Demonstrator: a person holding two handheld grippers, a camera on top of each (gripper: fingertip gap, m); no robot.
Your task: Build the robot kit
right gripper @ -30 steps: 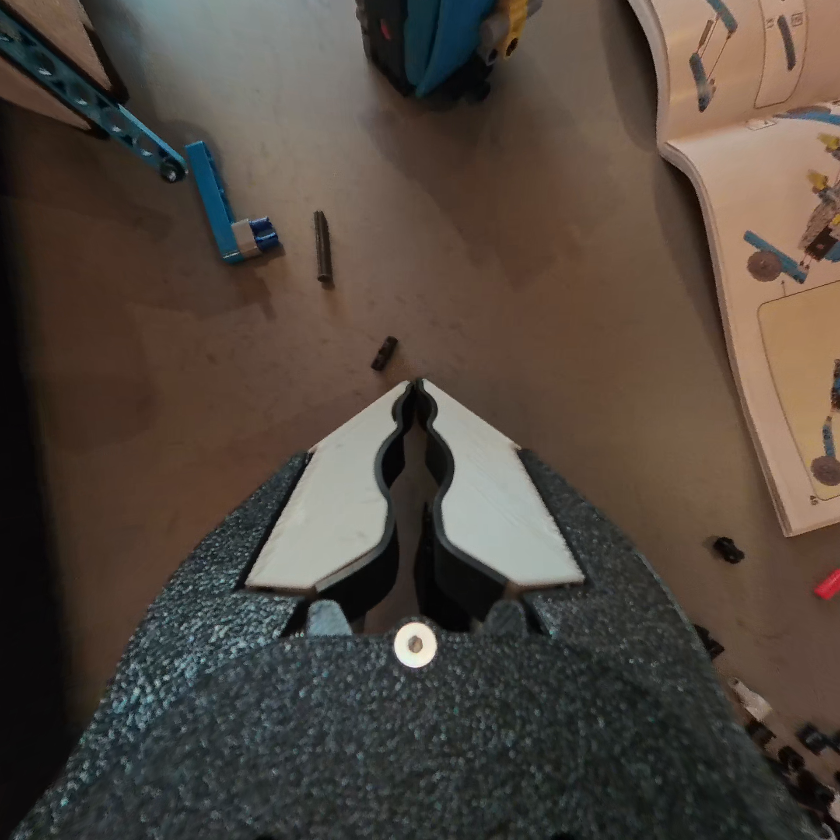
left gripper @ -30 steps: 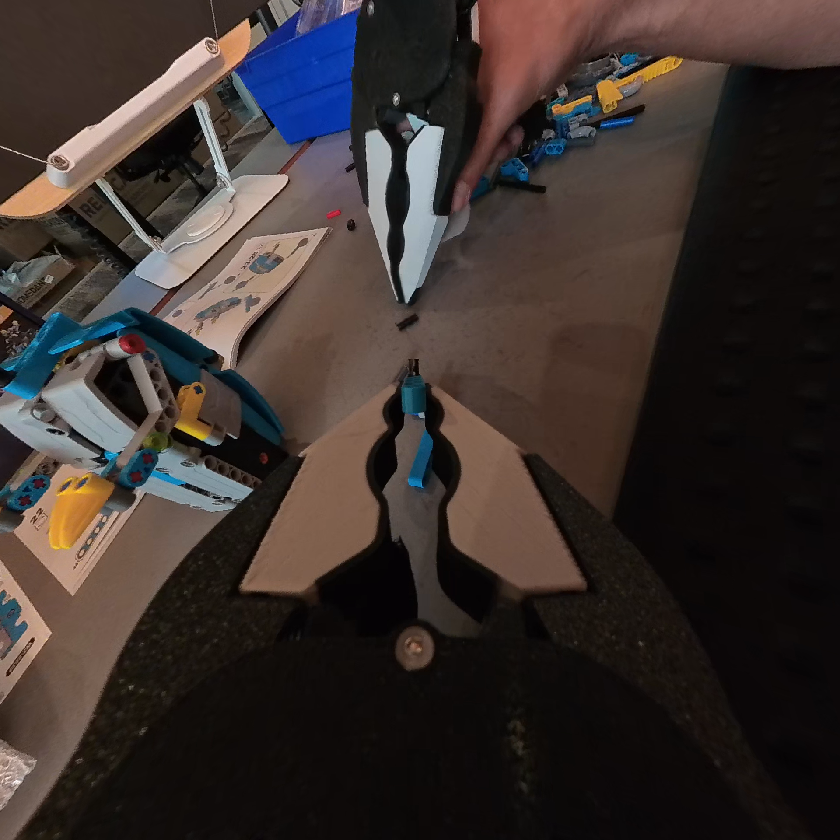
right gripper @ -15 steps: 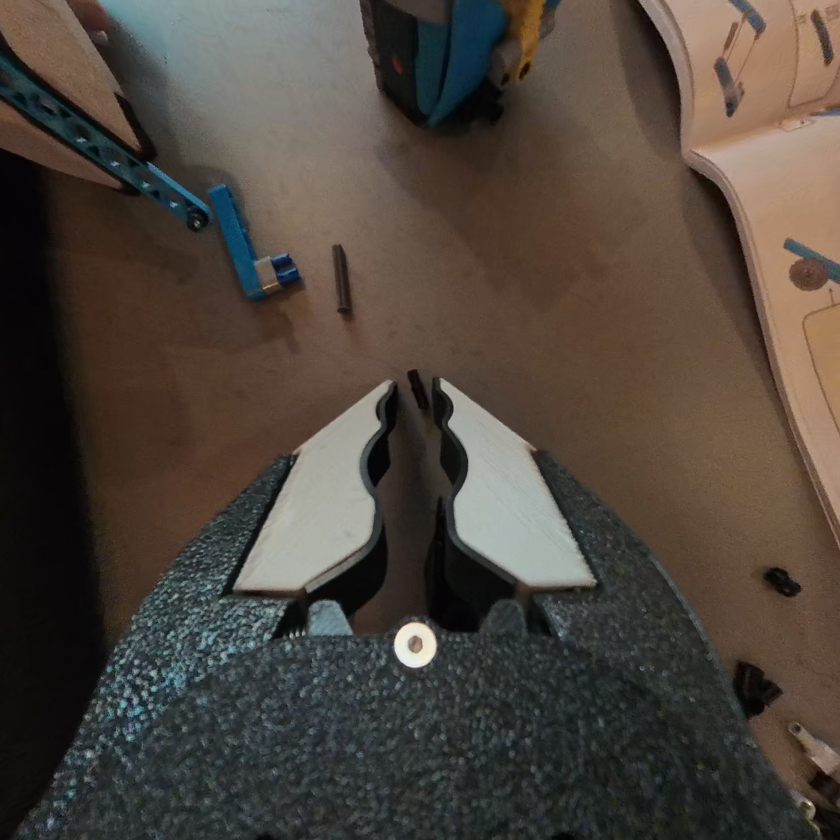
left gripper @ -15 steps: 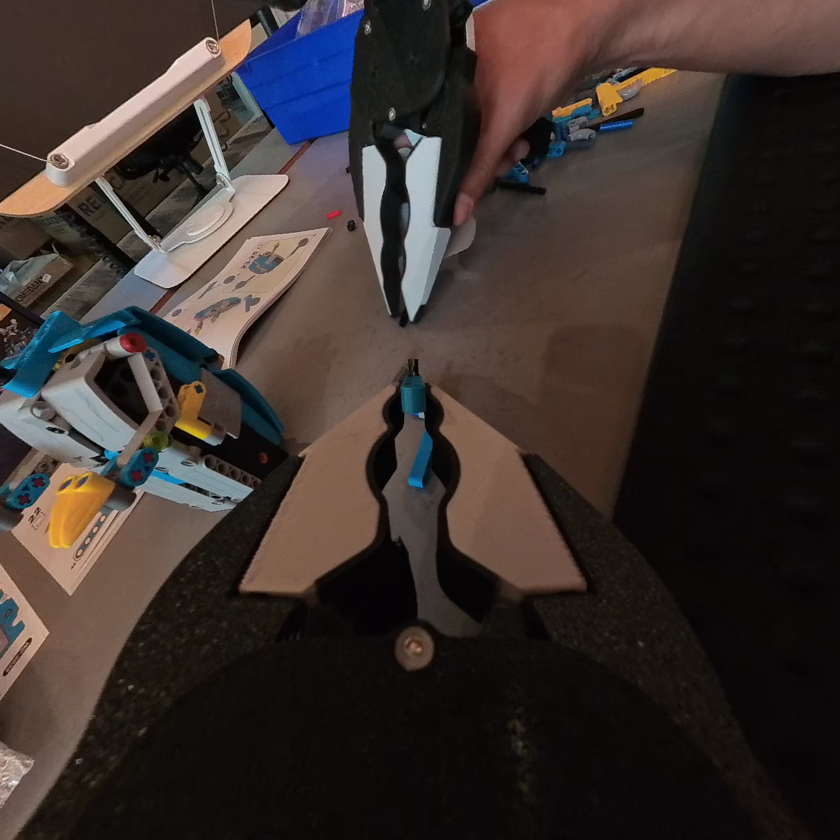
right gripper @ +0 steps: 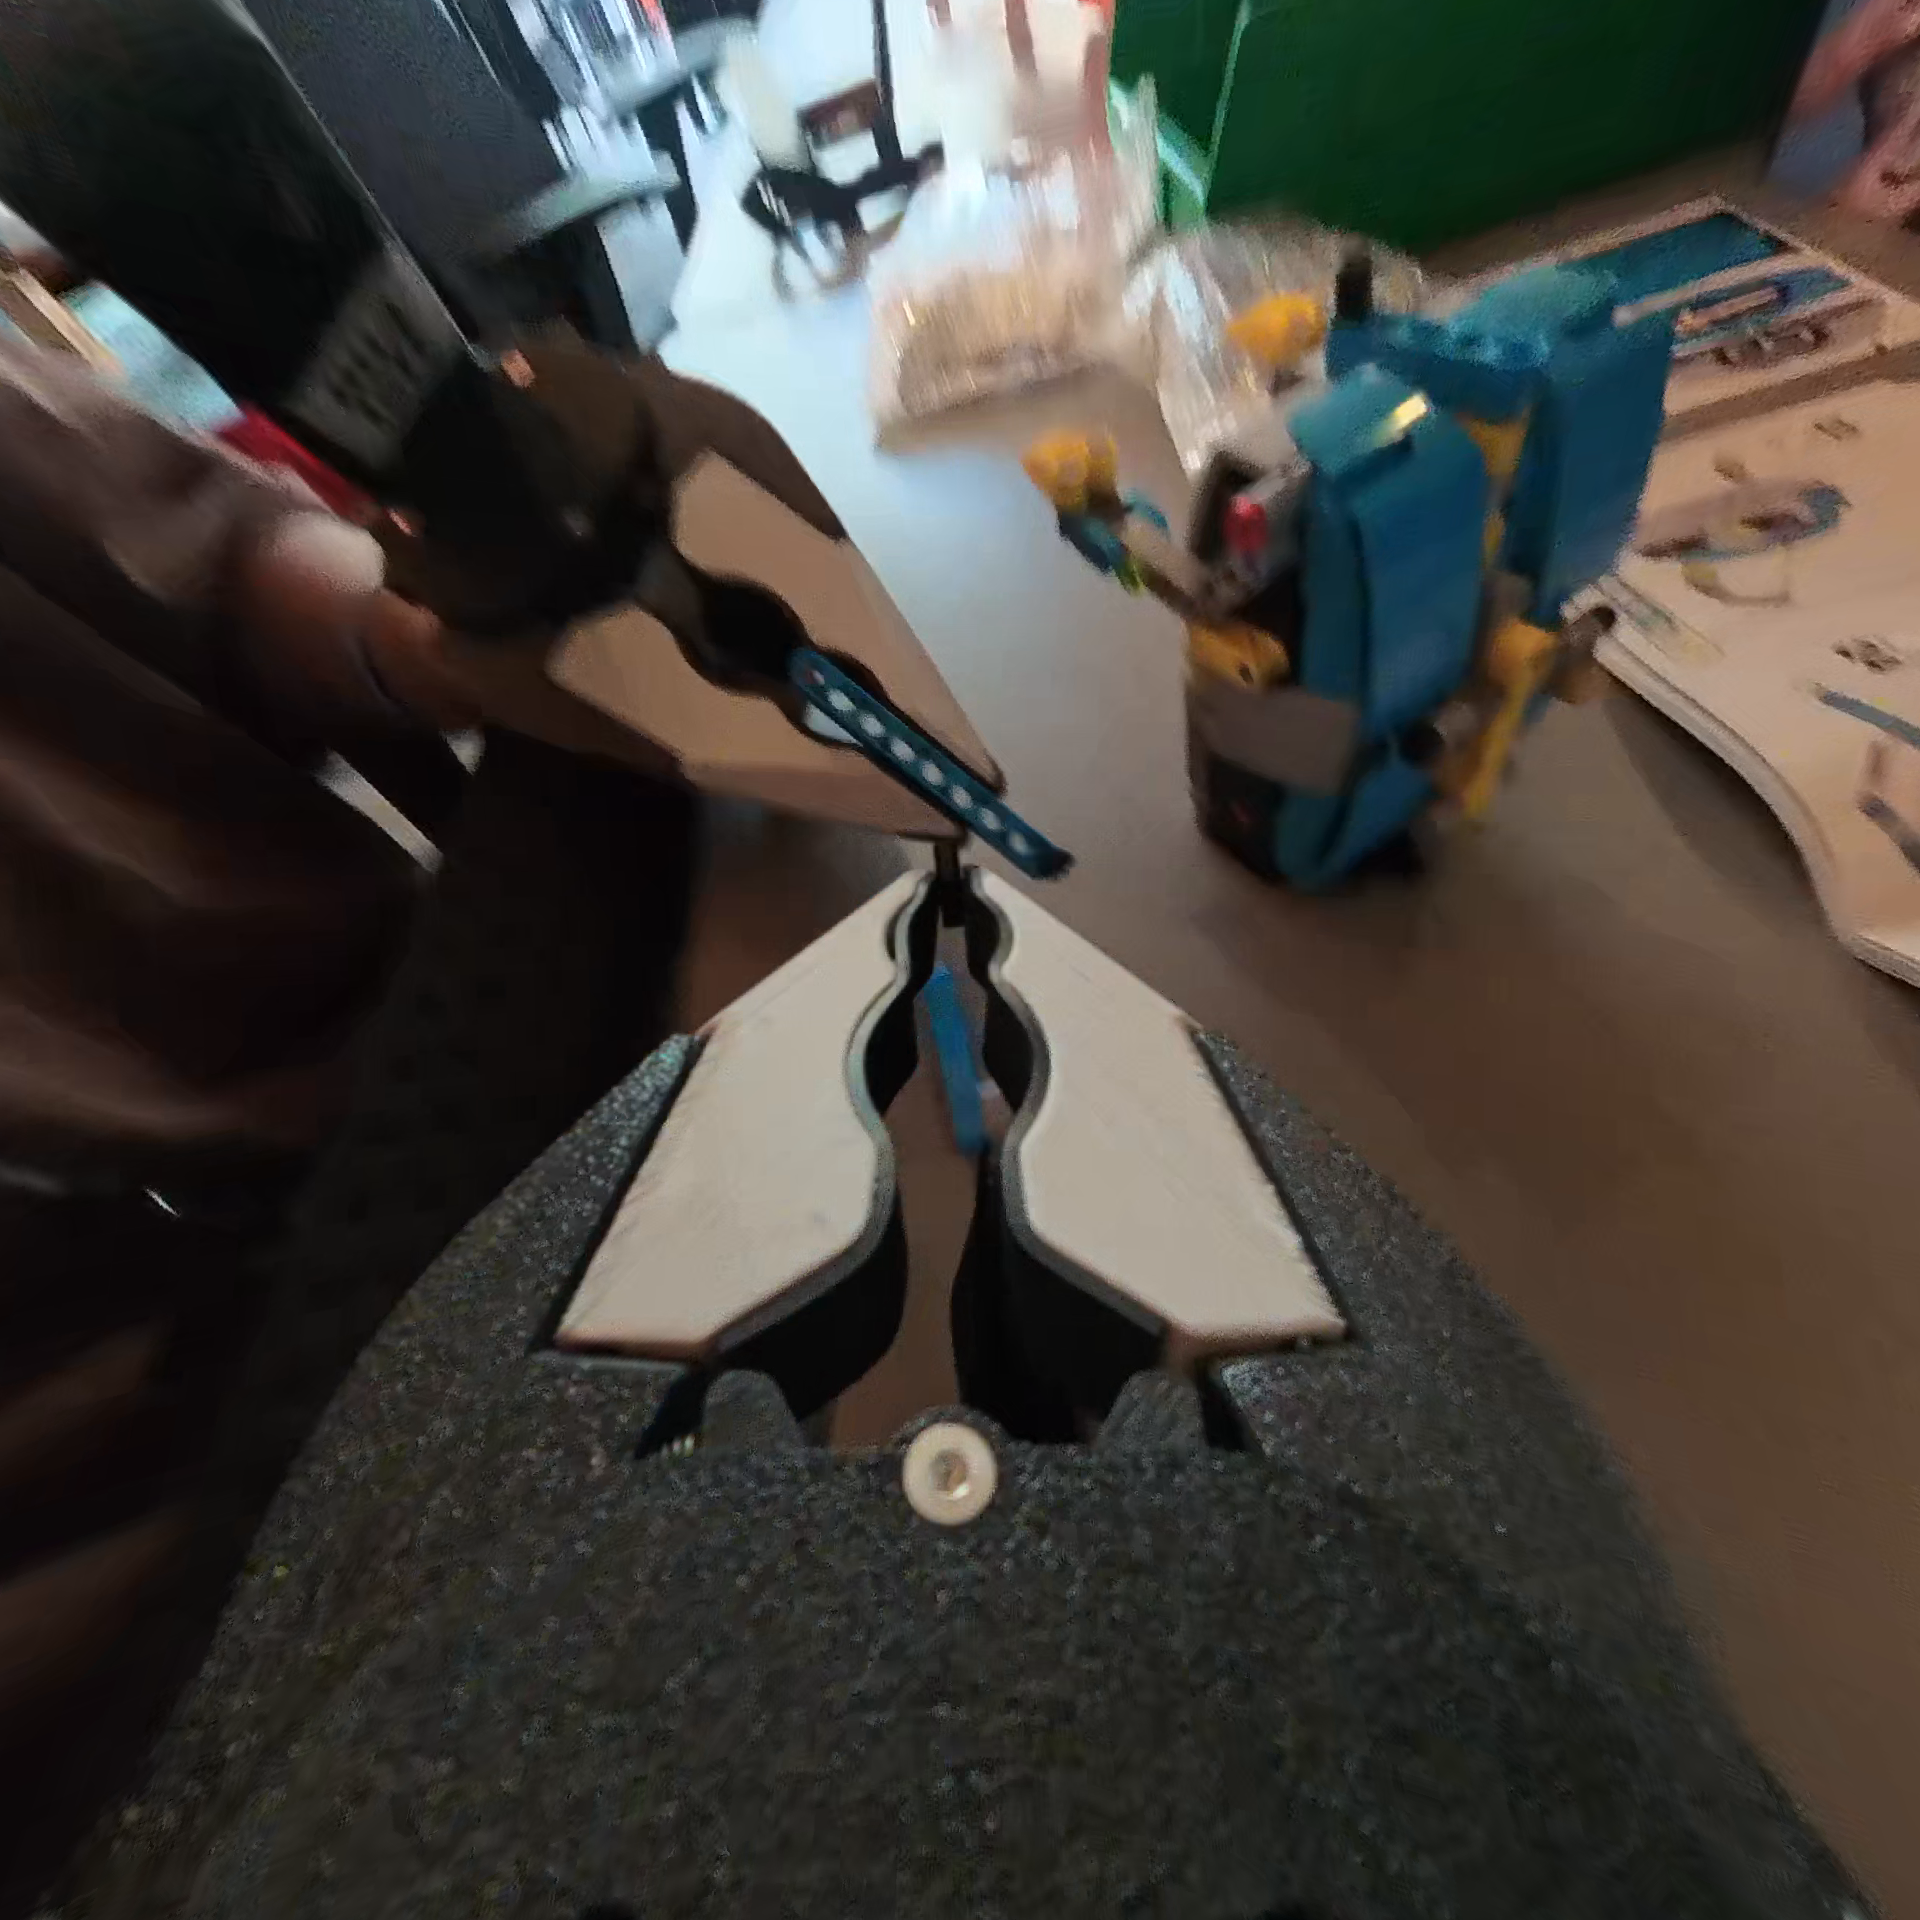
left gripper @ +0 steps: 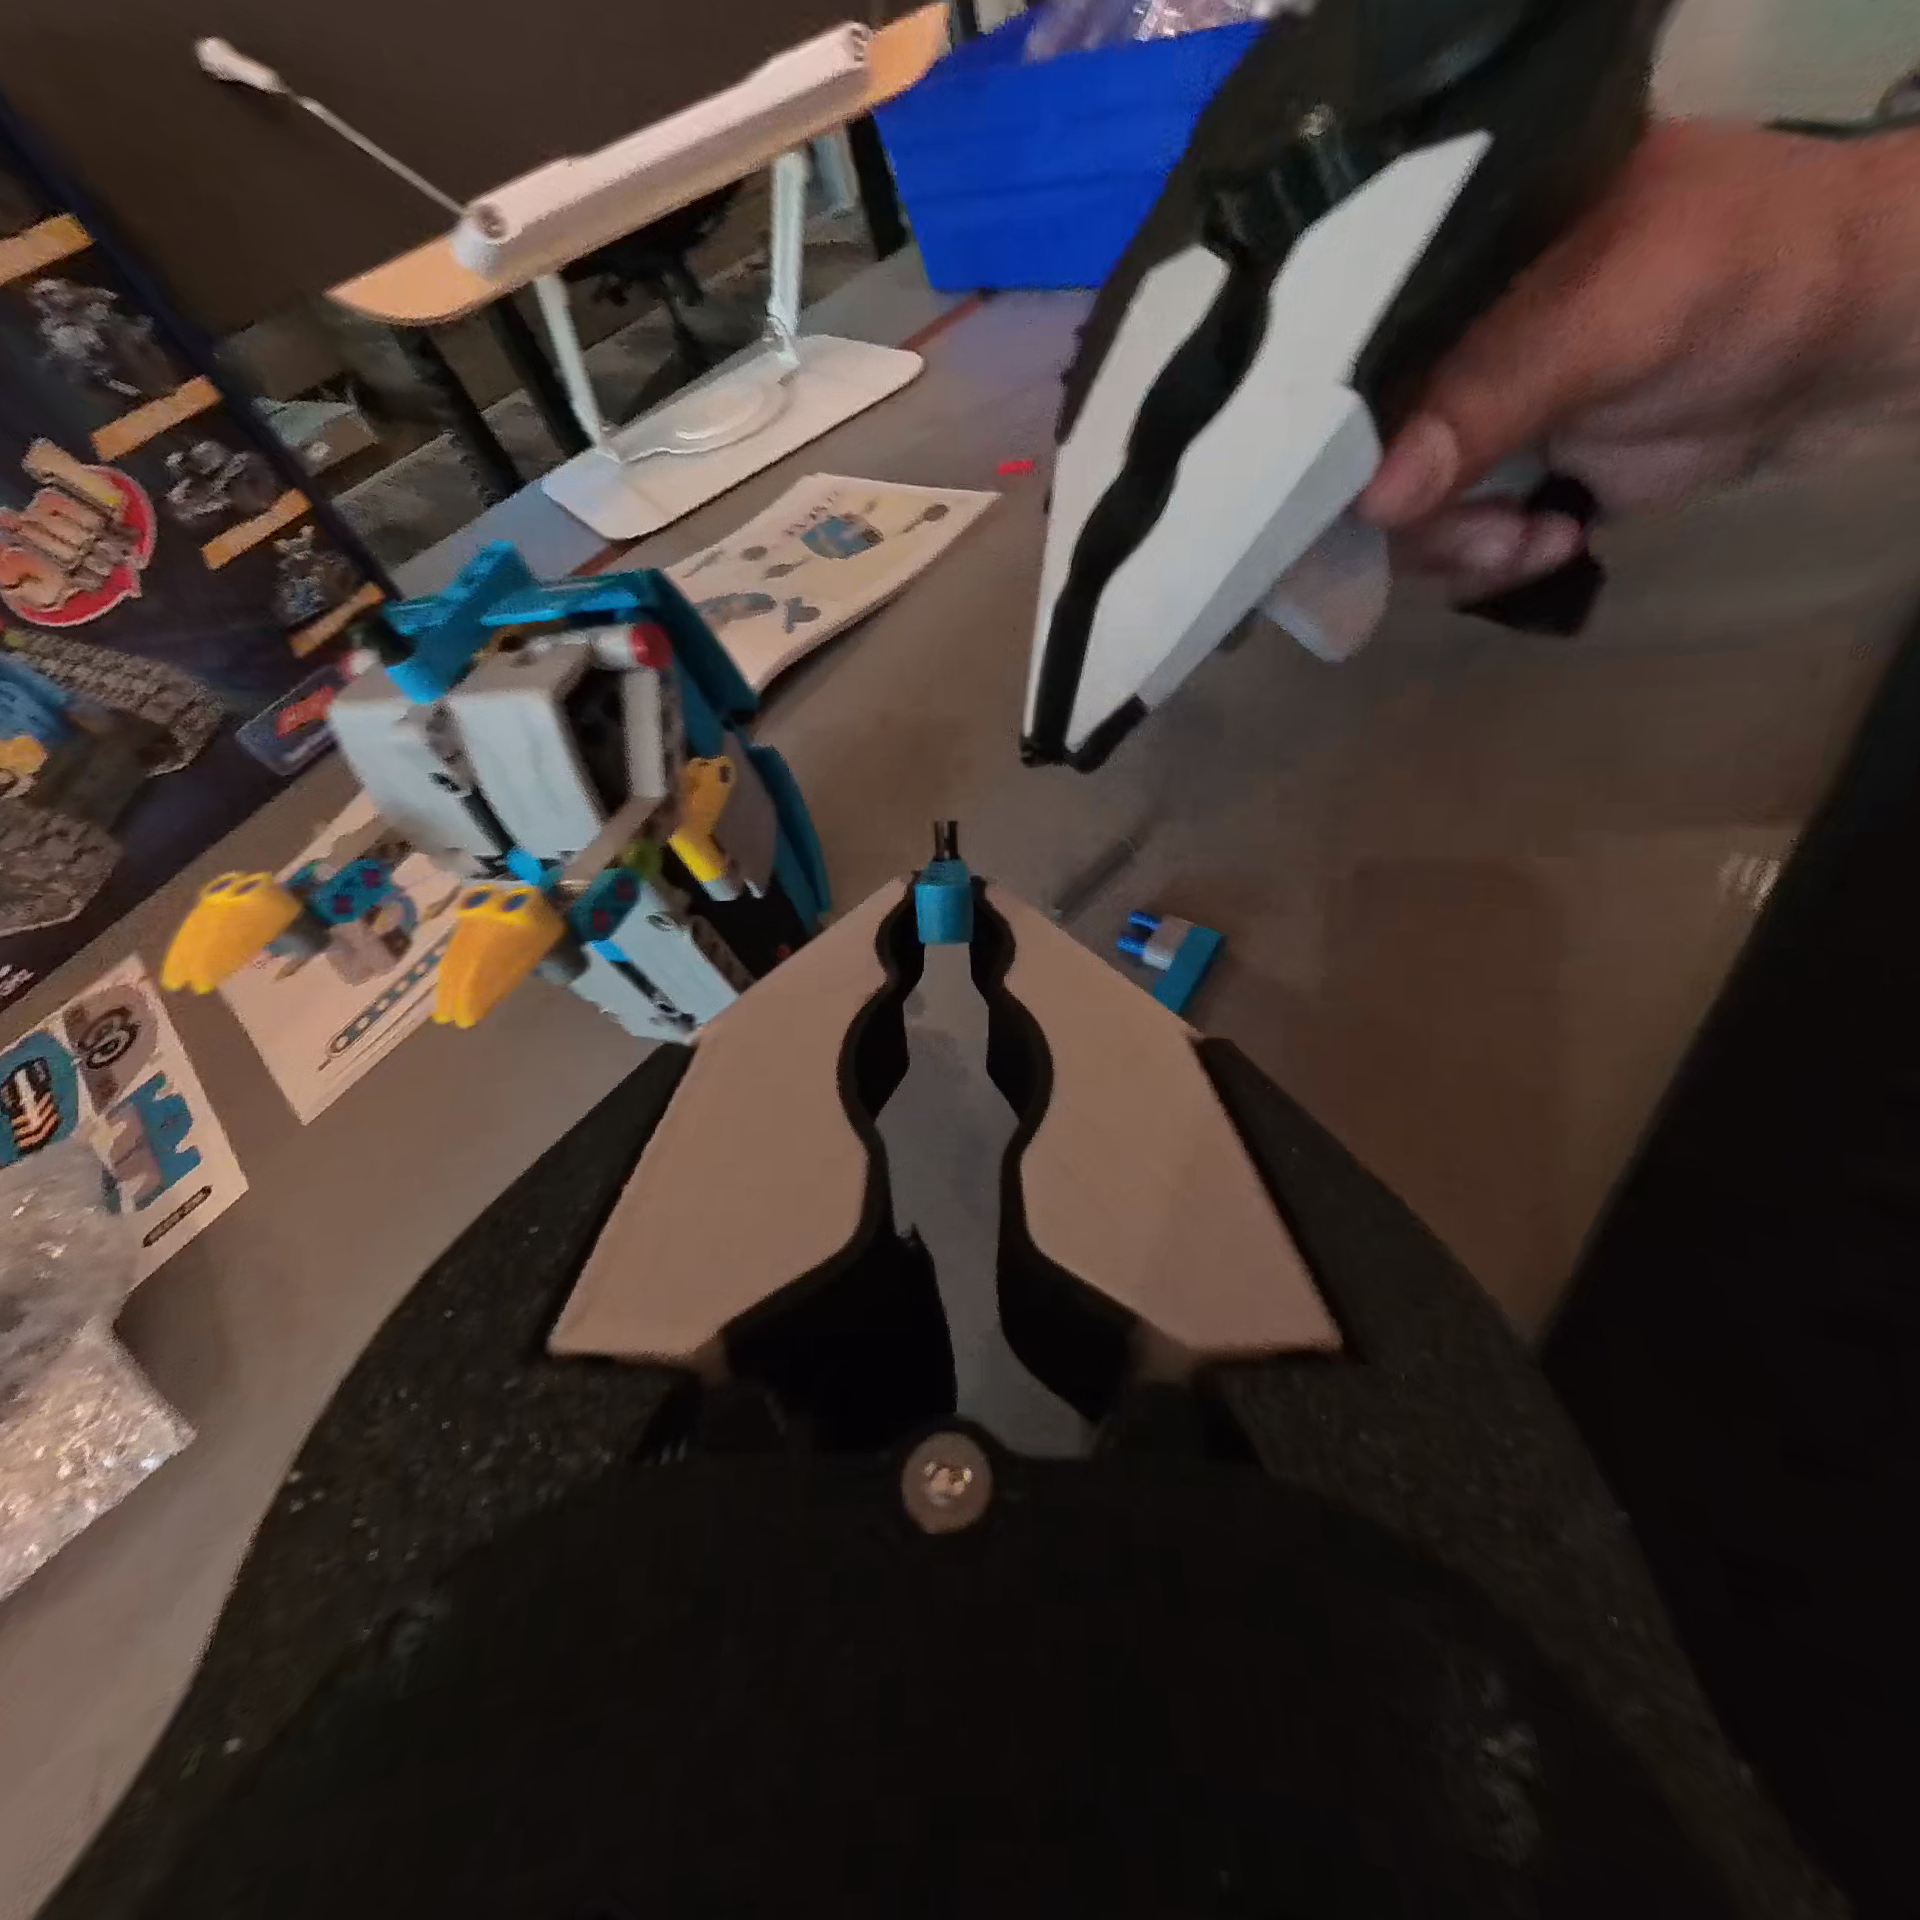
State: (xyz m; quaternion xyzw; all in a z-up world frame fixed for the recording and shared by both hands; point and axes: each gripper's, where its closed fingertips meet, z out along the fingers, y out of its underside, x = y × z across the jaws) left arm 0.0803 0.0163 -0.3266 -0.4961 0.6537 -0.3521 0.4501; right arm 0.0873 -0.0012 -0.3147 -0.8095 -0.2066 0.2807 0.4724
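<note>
My left gripper (left gripper: 943, 894) is shut on a blue beam with holes (left gripper: 940, 912), held end-on, with a black pin (left gripper: 945, 836) sticking out of its tip. The right wrist view shows this gripper (right gripper: 966, 821) from the side with the beam (right gripper: 914, 764) running along its fingers. My right gripper (right gripper: 948, 883) is shut on a small black pin (right gripper: 948, 902), held just under the beam's tip. In the left wrist view the right gripper (left gripper: 1070, 743) hangs above the table, a hand behind it. A blue angled piece with a grey block (left gripper: 1174, 951) lies on the table below.
A blue, white and yellow brick model (left gripper: 561, 790) stands left of my left gripper, and shows in the right wrist view (right gripper: 1403, 644). An open instruction booklet (left gripper: 831, 561), a white desk lamp (left gripper: 727, 416), a blue bin (left gripper: 1039, 156), sticker sheets (left gripper: 104, 1122) and plastic bags (left gripper: 62, 1403) lie around. Less than 4 cm separates the two grippers' tips.
My right gripper opened around the small black pin on the table, shut on it and lifted it towards the beam's tip. My left gripper kept its hold on the beam and tilted up and left.
</note>
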